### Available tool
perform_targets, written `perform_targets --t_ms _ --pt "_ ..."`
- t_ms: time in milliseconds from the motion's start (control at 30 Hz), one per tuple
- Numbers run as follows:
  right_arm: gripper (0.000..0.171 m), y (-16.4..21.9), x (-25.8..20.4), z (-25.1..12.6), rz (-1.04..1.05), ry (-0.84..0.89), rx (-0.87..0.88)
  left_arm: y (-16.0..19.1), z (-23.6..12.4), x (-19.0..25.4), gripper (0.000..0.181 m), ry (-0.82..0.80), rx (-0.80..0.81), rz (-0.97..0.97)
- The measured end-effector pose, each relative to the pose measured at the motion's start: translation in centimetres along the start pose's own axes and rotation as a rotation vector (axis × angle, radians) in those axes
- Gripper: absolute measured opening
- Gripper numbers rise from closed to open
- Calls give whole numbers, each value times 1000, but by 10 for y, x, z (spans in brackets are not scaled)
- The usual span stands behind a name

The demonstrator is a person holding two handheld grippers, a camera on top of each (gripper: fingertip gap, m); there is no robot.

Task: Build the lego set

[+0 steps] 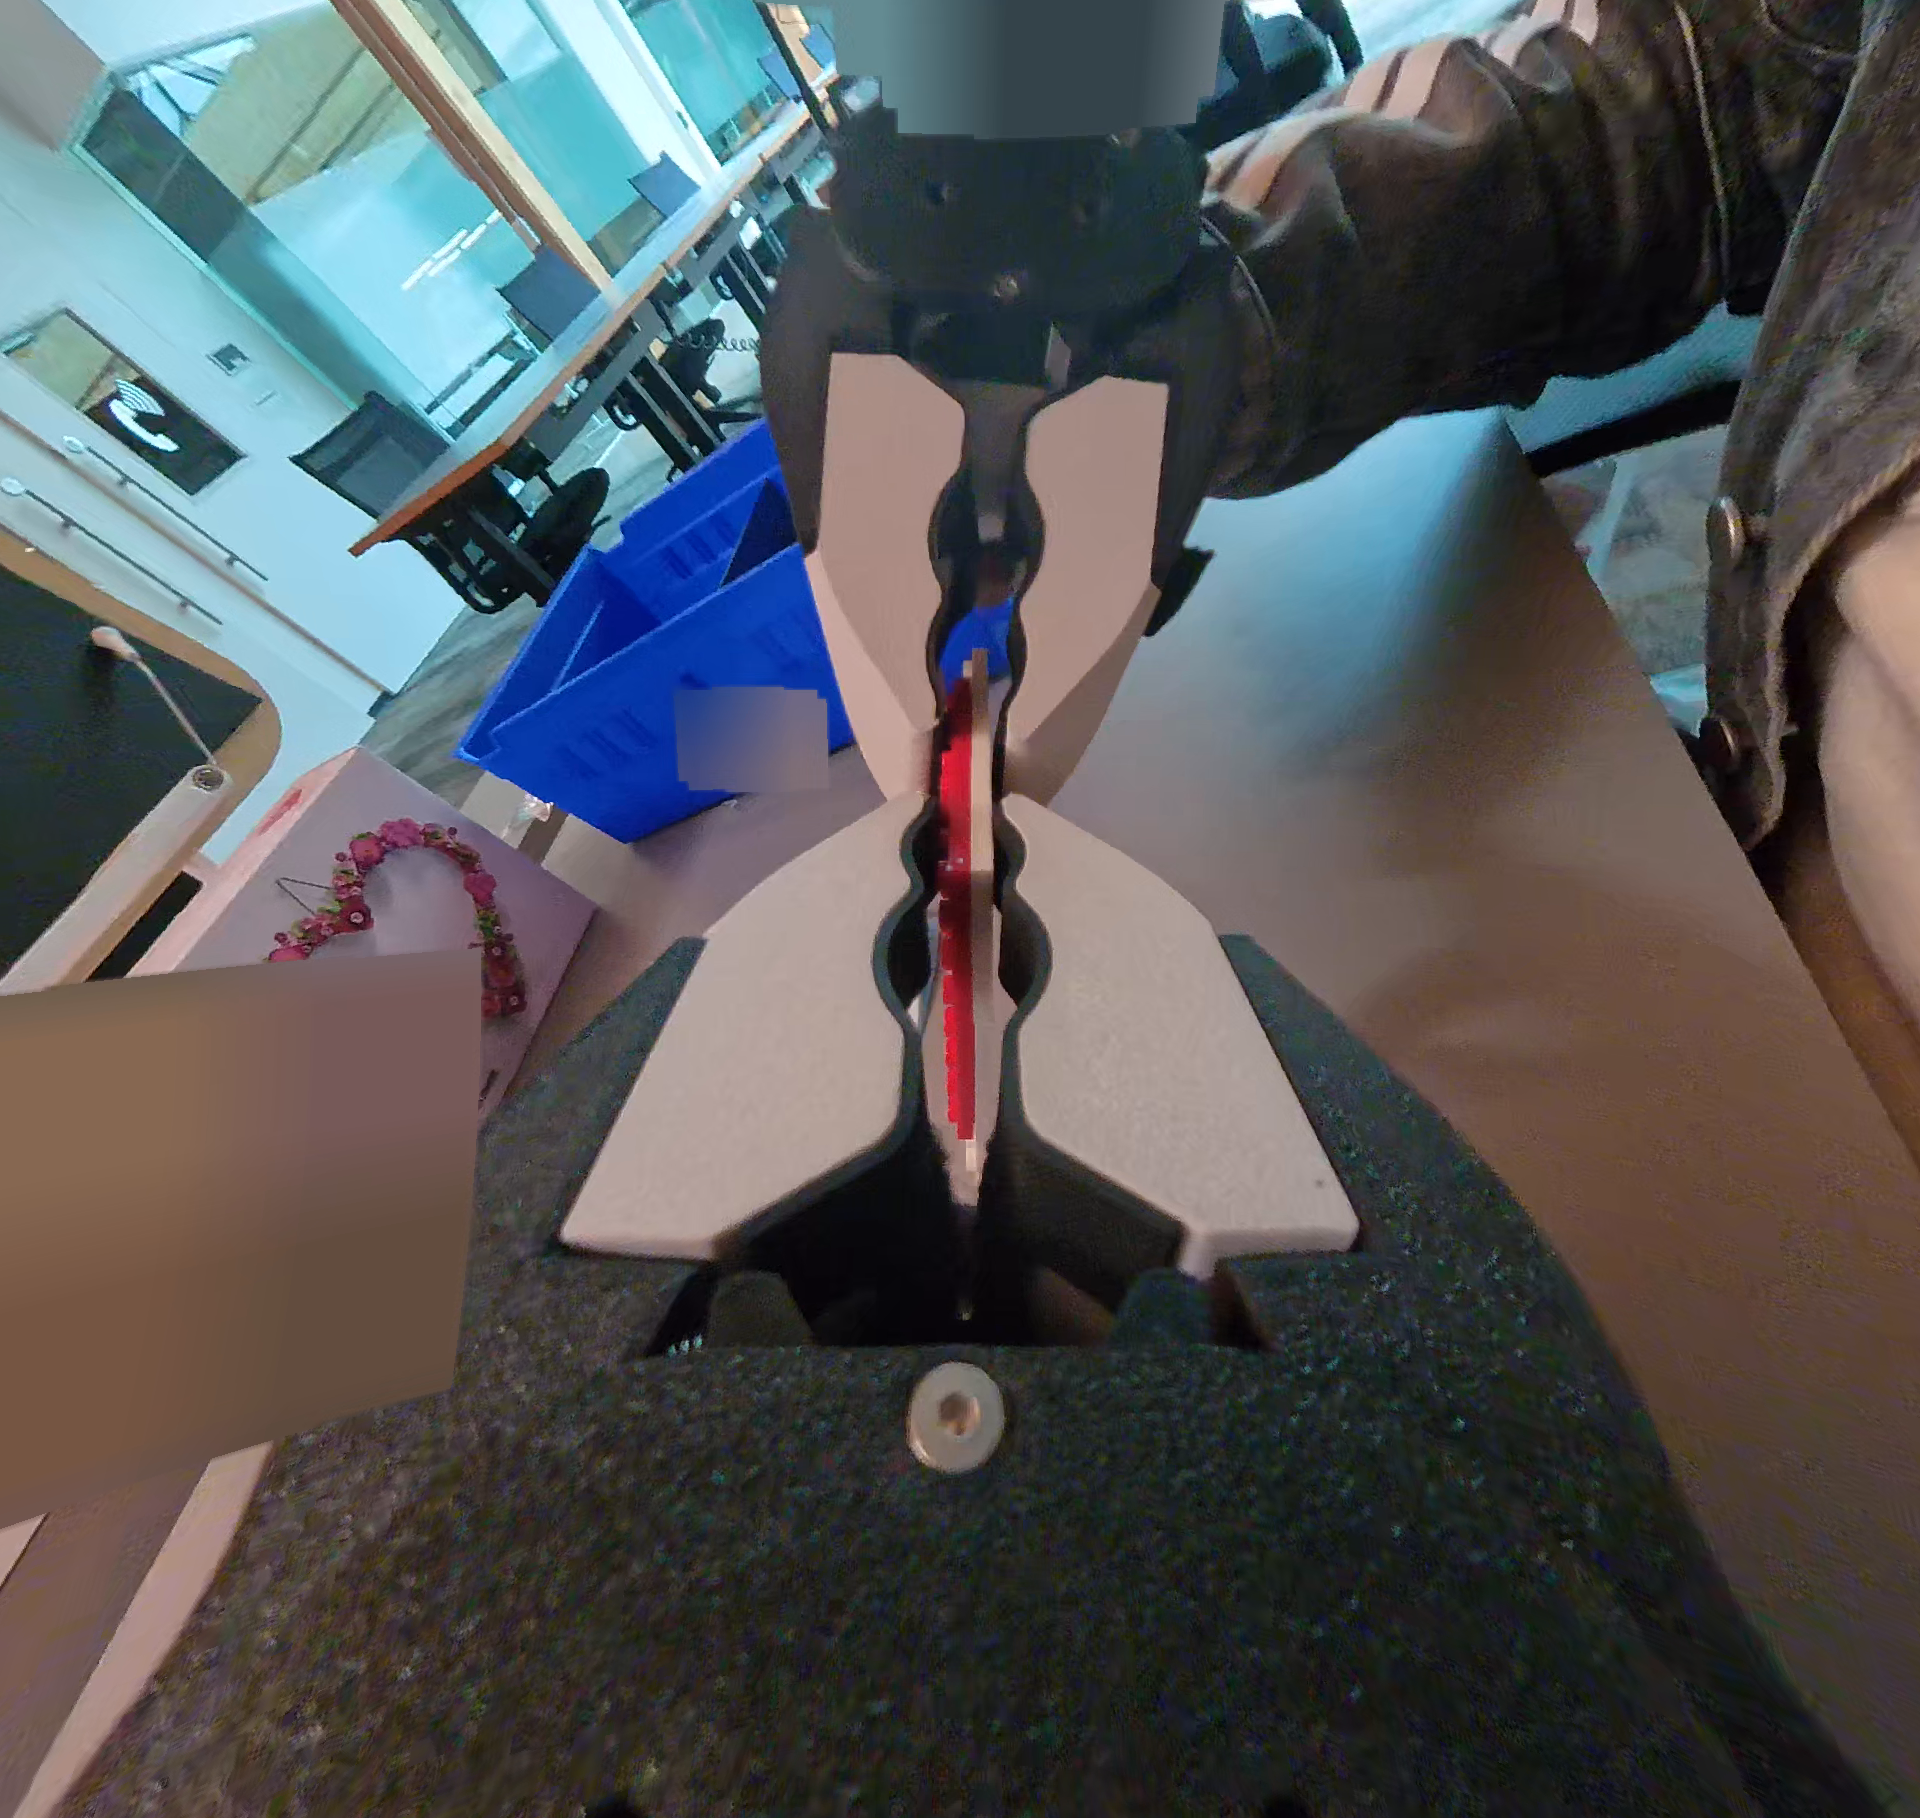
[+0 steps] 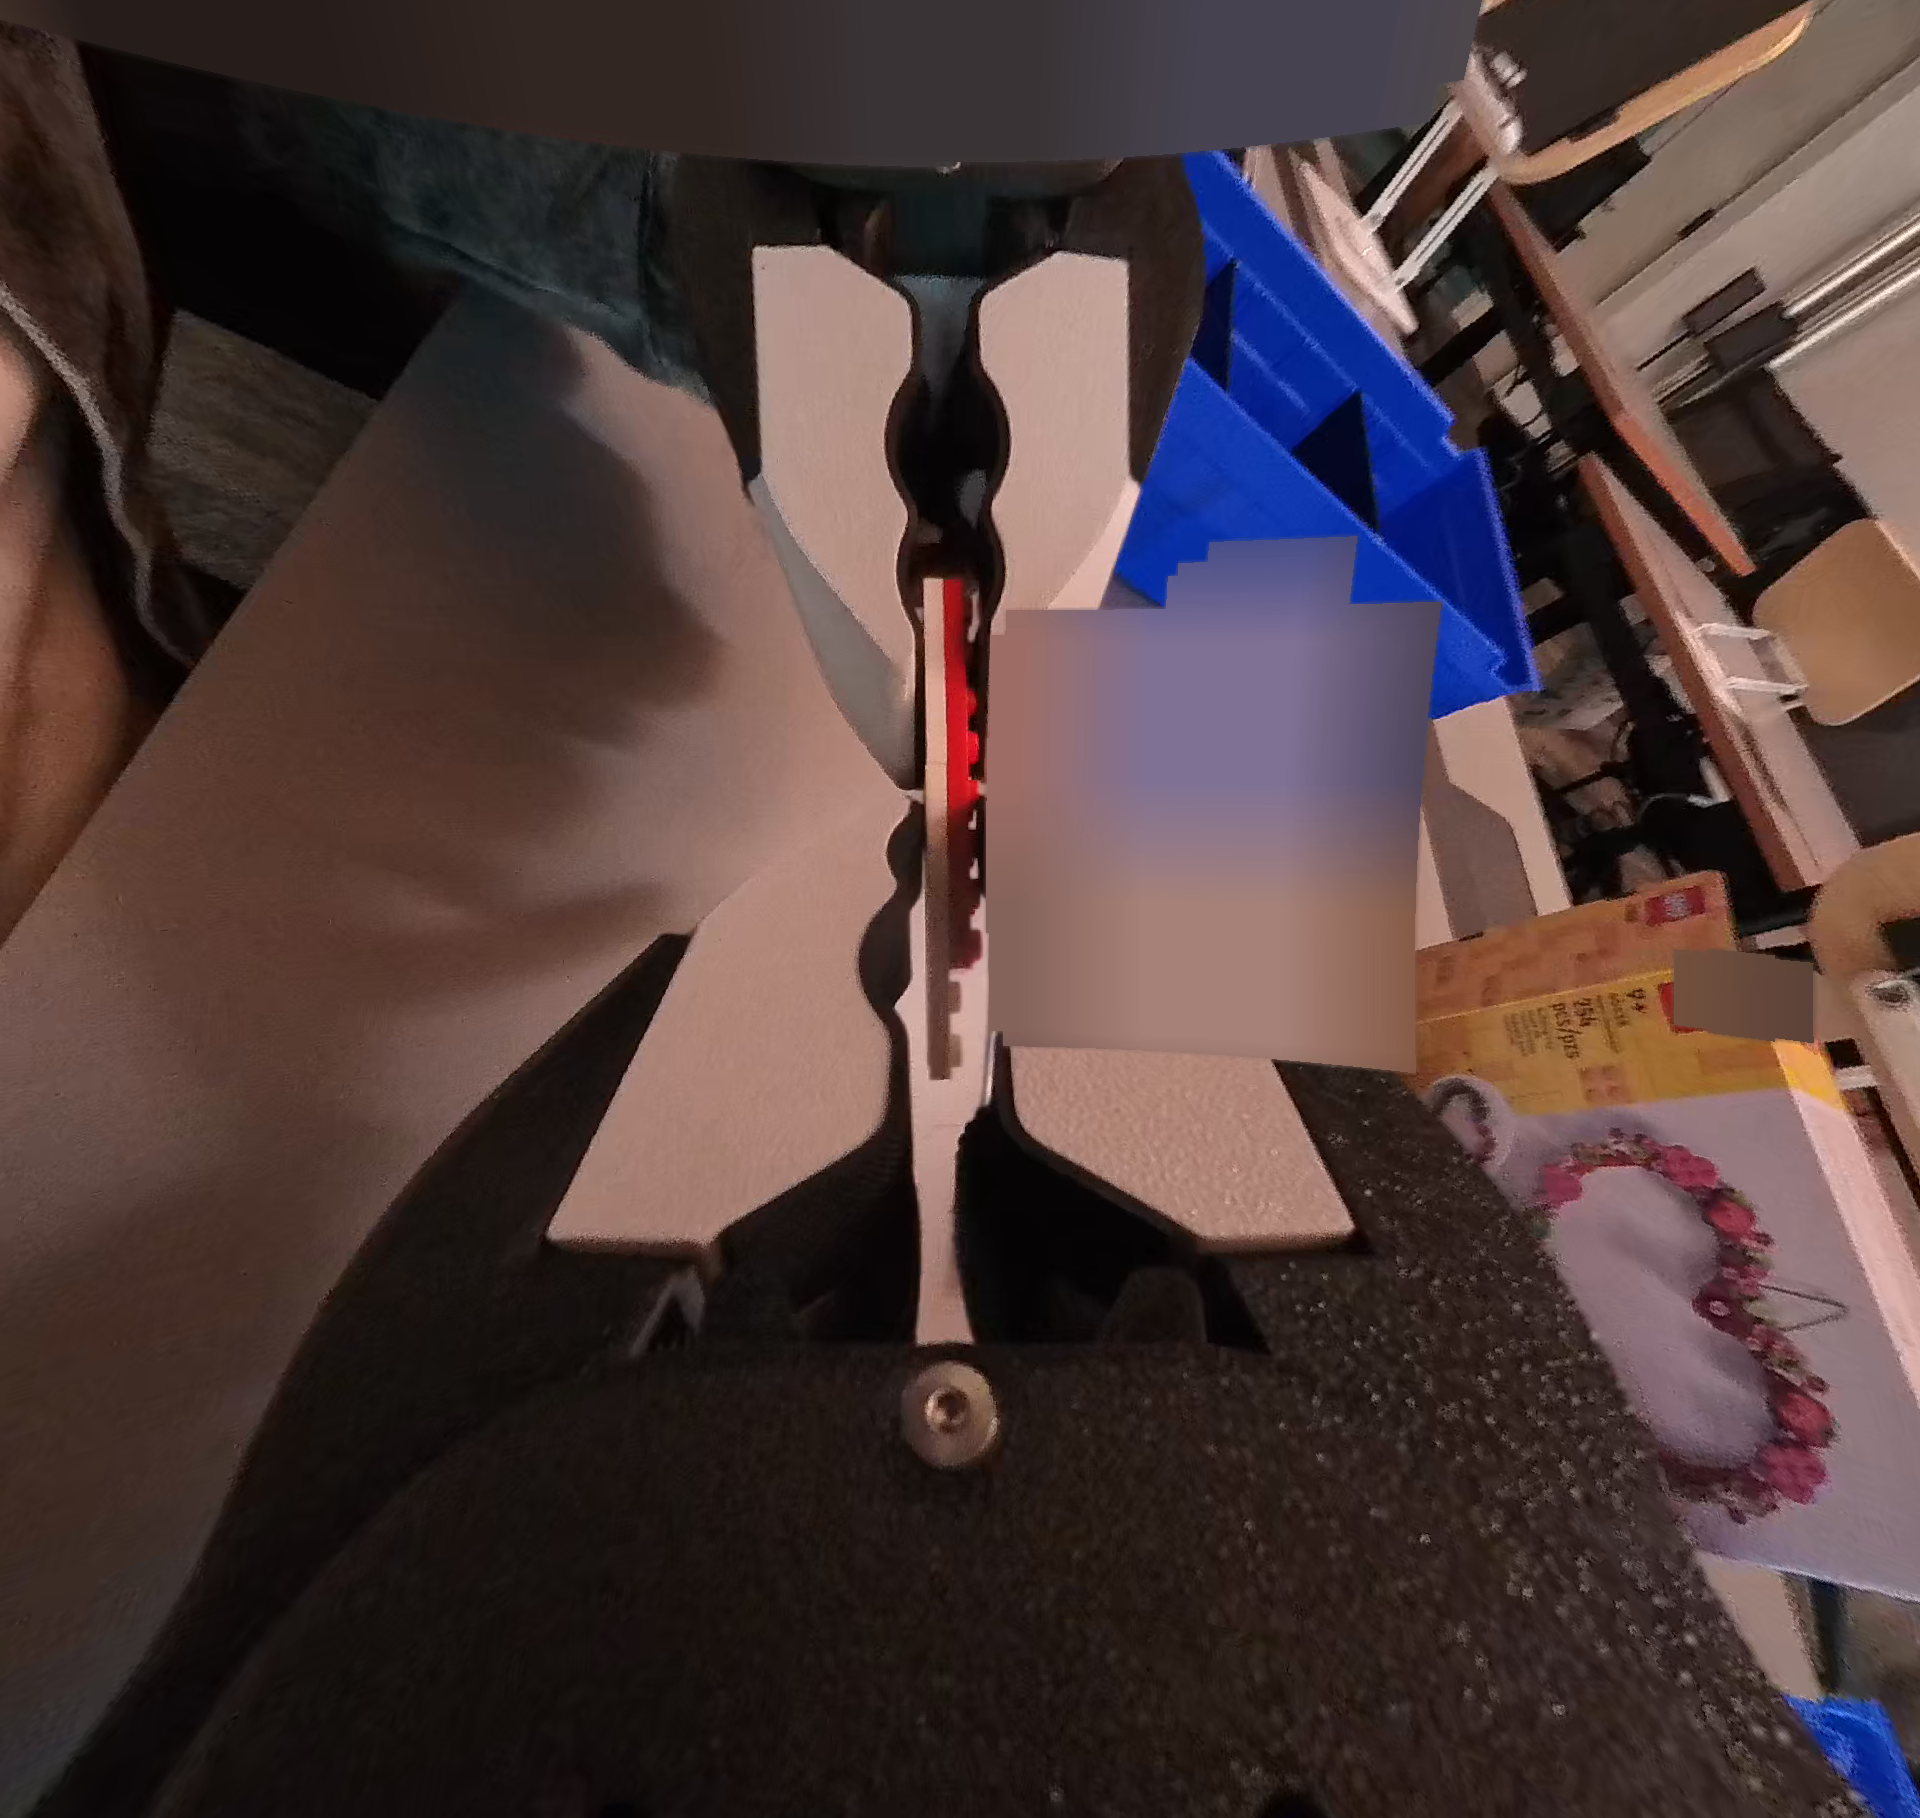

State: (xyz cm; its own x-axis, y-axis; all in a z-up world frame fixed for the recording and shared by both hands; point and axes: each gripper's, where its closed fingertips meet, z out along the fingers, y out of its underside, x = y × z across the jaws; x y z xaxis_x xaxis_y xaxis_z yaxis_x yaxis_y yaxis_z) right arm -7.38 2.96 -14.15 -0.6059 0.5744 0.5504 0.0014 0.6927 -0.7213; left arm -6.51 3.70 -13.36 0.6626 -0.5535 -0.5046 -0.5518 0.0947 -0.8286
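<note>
A thin flat lego piece (image 1: 966,937), pale plate with red studs on one face, is seen edge-on and held in the air over the table. My left gripper (image 1: 964,812) is shut on its near end. My right gripper (image 1: 966,729) comes from the opposite side, tip to tip with the left, and is shut on the far end. In the right wrist view the same piece (image 2: 943,885) runs between the right gripper (image 2: 940,823) and the left gripper (image 2: 945,729) facing it. A blurred patch hides part of the right finger there.
Blue plastic bins (image 1: 665,667) stand on the pale table (image 1: 1403,833) behind the grippers, also in the right wrist view (image 2: 1330,438). A lego box with a pink flower wreath picture (image 1: 416,895) (image 2: 1714,1301) lies beside them. A person's dark sleeve (image 1: 1455,210) reaches in. The tips of both grippers are at nearly the same place.
</note>
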Motion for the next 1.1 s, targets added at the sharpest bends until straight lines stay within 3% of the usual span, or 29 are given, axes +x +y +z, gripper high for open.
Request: perform_targets --t_ms 267,433,567,667,1033,1100 --pt "8 9 -9 5 181 -116 -73 11 2 7 8 37 -87 86" --pt "9 5 -9 6 246 -143 -53 8 -1 7 8 63 -38 47" --pt "16 3 1 1 115 -54 -49 7 -2 3 7 40 14 -58" --pt "9 3 -3 2 12 -46 -73 9 -3 3 7 31 14 -64" --pt "10 3 -5 1 -37 -39 -82 10 -3 7 7 40 34 -143" --pt "24 3 -2 -2 -29 -18 -84 5 -5 5 8 36 72 -153"
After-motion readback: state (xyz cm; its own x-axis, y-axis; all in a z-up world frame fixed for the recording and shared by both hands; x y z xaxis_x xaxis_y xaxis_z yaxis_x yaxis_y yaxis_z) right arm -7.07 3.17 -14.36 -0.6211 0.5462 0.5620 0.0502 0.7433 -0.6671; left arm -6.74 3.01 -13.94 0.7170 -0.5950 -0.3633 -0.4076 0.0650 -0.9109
